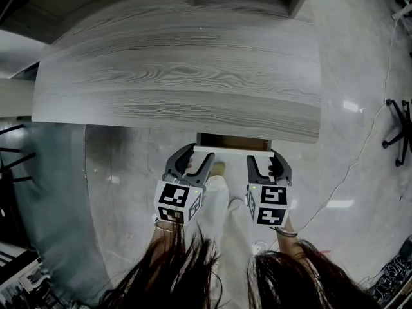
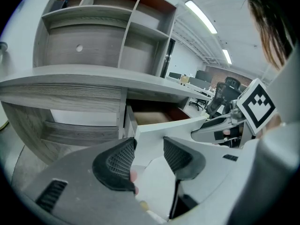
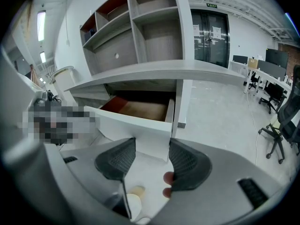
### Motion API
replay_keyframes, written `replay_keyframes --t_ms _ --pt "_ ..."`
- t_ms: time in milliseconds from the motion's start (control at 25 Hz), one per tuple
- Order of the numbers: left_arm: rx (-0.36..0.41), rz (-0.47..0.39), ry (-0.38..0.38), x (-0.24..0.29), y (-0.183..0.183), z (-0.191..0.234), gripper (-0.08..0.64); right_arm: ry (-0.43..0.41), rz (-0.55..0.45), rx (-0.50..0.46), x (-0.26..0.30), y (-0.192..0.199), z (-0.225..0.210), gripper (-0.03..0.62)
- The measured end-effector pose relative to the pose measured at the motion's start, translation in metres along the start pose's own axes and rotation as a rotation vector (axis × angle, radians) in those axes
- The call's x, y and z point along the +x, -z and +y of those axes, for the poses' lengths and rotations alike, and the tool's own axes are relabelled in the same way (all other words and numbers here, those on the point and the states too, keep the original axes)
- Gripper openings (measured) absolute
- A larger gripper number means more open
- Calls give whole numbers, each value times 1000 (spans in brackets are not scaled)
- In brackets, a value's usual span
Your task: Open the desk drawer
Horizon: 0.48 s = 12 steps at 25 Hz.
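Note:
The grey wood-grain desk (image 1: 180,76) fills the head view. Under its front edge the drawer (image 1: 233,141) stands partly pulled out, brown inside, with a white front panel (image 1: 232,150). My left gripper (image 1: 191,159) is at the panel's left end and my right gripper (image 1: 269,163) at its right end. In the left gripper view the jaws (image 2: 147,162) stand apart, with the drawer front (image 2: 164,125) reaching into the gap. In the right gripper view the jaws (image 3: 149,161) are also apart, and the panel's right corner (image 3: 150,130) sits just above and between them.
A shelf hutch (image 3: 140,32) rises at the back of the desk. An office chair base (image 1: 399,131) and a floor cable (image 1: 360,159) lie to the right. A grey curved panel (image 1: 51,192) stands at the left. The person's legs (image 1: 219,198) are below the drawer.

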<state>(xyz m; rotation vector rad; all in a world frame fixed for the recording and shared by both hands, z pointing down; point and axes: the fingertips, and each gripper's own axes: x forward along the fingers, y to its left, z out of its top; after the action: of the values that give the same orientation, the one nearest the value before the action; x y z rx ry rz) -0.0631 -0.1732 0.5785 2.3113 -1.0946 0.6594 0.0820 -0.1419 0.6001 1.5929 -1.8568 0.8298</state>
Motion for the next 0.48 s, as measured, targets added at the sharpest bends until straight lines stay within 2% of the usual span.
replay_keyframes --t_ms 480 --pt "-10 2 2 -5 4 -4 190 1 7 2 -5 6 0 227"
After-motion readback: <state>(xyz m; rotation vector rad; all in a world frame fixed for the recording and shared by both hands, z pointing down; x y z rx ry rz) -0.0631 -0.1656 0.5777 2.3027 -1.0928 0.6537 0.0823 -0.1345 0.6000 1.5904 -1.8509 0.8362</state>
